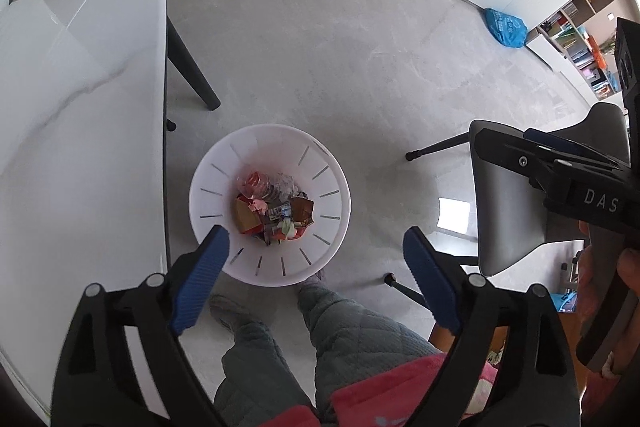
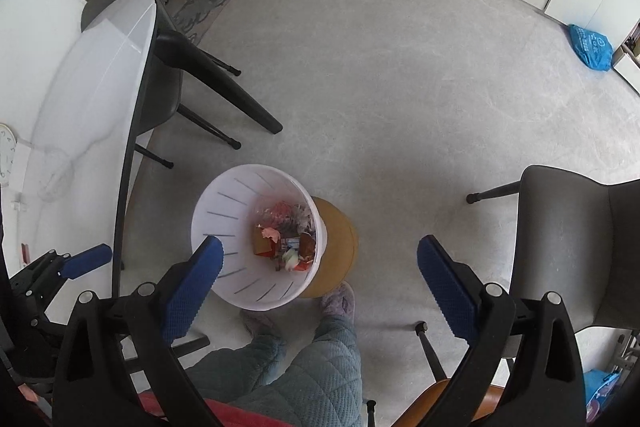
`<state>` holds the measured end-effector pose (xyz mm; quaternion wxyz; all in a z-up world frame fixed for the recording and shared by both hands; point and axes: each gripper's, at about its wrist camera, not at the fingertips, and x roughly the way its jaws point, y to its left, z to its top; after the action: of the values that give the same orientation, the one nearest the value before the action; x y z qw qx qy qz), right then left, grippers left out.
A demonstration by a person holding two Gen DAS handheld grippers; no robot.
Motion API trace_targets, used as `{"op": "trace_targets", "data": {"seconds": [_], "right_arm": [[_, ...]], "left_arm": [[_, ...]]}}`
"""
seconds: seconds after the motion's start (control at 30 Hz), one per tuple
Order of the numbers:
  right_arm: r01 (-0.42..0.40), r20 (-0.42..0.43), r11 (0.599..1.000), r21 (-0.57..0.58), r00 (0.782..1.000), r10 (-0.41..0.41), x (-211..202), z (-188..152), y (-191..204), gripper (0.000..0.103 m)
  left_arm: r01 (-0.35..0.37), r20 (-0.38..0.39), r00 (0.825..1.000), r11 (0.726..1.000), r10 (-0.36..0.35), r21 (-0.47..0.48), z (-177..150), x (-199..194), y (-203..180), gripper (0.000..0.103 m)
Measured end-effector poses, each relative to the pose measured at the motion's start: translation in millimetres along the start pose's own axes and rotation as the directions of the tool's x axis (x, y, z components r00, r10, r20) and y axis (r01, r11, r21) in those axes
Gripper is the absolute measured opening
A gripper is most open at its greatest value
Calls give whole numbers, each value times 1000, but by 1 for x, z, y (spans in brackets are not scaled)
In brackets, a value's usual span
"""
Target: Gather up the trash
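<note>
A white slotted bin (image 1: 208, 195) stands on the floor beside the table, with wrappers and crumpled plastic trash (image 1: 276, 211) at its bottom. My left gripper (image 1: 316, 241) hangs above the bin's near rim, pointing down, open, with nothing between its blue pads. In the right wrist view the same bin (image 2: 224, 203) and trash (image 2: 284, 239) lie below my right gripper (image 2: 320, 247), also open and holding nothing. The right tool's black housing (image 1: 560, 183) shows at the right edge of the left wrist view, with a hand on its handle.
A white marble table (image 1: 80, 107) with black legs runs along the left. A grey chair (image 2: 560, 247) stands on the right. The bin rests against a round brown disc (image 2: 340, 247). A person's quilted trouser legs (image 1: 340, 327) and slippers are just behind the bin. A blue bag (image 1: 506, 27) lies far off.
</note>
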<state>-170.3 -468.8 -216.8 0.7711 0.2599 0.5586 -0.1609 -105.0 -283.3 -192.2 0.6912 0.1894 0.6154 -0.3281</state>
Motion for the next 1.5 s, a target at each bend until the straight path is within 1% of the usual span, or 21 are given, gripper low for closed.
{"op": "trace_targets", "data": {"seconds": [0.17, 0.27, 0.37, 0.47, 0.6, 0.67, 0.7, 0.73, 0.77, 0.83, 0.93, 1.0, 1.03, 1.07, 1.1, 1.17, 1.23, 1.3, 1.37, 1.43, 1.5], "right_arm": [[-20, 4, 999, -26, 1000, 20, -1, 2, 17, 97], [-38, 8, 997, -62, 999, 38, -5, 6, 36, 97], [-59, -2, 992, -112, 998, 59, -6, 11, 69, 97], [-131, 13, 976, -174, 991, 135, -14, 17, 114, 101], [-183, 85, 920, -346, 971, 225, -51, 31, 199, 101], [-213, 138, 875, -436, 944, 299, -87, 44, 244, 101], [-220, 169, 853, -473, 928, 333, -105, 49, 264, 101], [-219, 204, 832, -509, 909, 364, -126, 54, 282, 101], [-210, 245, 815, -540, 887, 391, -148, 60, 300, 101], [-188, 340, 795, -577, 830, 442, -200, 71, 331, 101], [-187, 449, 784, -592, 731, 514, -270, 79, 361, 101], [-196, 494, 779, -596, 675, 548, -304, 82, 371, 101], [-202, 511, 776, -597, 650, 562, -318, 82, 373, 101], [-210, 524, 770, -603, 623, 581, -332, 80, 376, 101], [-218, 524, 761, -611, 609, 595, -340, 78, 378, 101], [-248, 520, 750, -614, 588, 620, -349, 71, 376, 101], [-281, 515, 749, -600, 580, 631, -348, 65, 371, 101], [-304, 499, 748, -590, 591, 634, -342, 61, 368, 101], [-300, 490, 752, -586, 608, 625, -334, 58, 367, 101], [-274, 494, 769, -578, 632, 597, -326, 58, 372, 101], [-262, 492, 776, -573, 648, 582, -322, 59, 372, 101]], "left_arm": [[-43, 55, 998, 999, 44, -26, -3, -17, 9, 90], [-93, 130, 986, 992, 104, -84, -9, -41, 26, 90], [-153, 217, 958, 973, 190, -174, -15, -74, 53, 91], [-225, 287, 909, 935, 303, -273, -24, -117, 84, 92], [-301, 386, 812, 880, 439, -368, -41, -189, 122, 95], [-327, 427, 759, 855, 491, -402, -47, -224, 137, 95], [-351, 443, 722, 833, 531, -427, -49, -246, 147, 95], [-366, 454, 696, 819, 556, -441, -50, -262, 152, 95], [-383, 472, 660, 803, 584, -458, -51, -286, 160, 95], [-405, 497, 597, 771, 630, -491, -51, -326, 169, 95], [-420, 534, 490, 723, 689, -548, -55, -389, 177, 95], [-409, 552, 419, 692, 721, -594, -62, -427, 178, 95], [-403, 555, 398, 683, 730, -610, -63, -442, 179, 95], [-397, 556, 384, 676, 737, -621, -65, -453, 179, 95], [-390, 559, 371, 671, 742, -631, -67, -462, 179, 95], [-373, 549, 357, 654, 756, -658, -72, -472, 180, 95], [-326, 540, 360, 645, 761, -692, -83, -474, 183, 95], [-266, 548, 379, 655, 745, -707, -89, -472, 183, 95], [-248, 547, 395, 659, 738, -710, -95, -470, 186, 95], [-241, 536, 399, 649, 744, -722, -96, -467, 189, 95], [-227, 530, 404, 643, 746, -732, -98, -464, 191, 95]]}}
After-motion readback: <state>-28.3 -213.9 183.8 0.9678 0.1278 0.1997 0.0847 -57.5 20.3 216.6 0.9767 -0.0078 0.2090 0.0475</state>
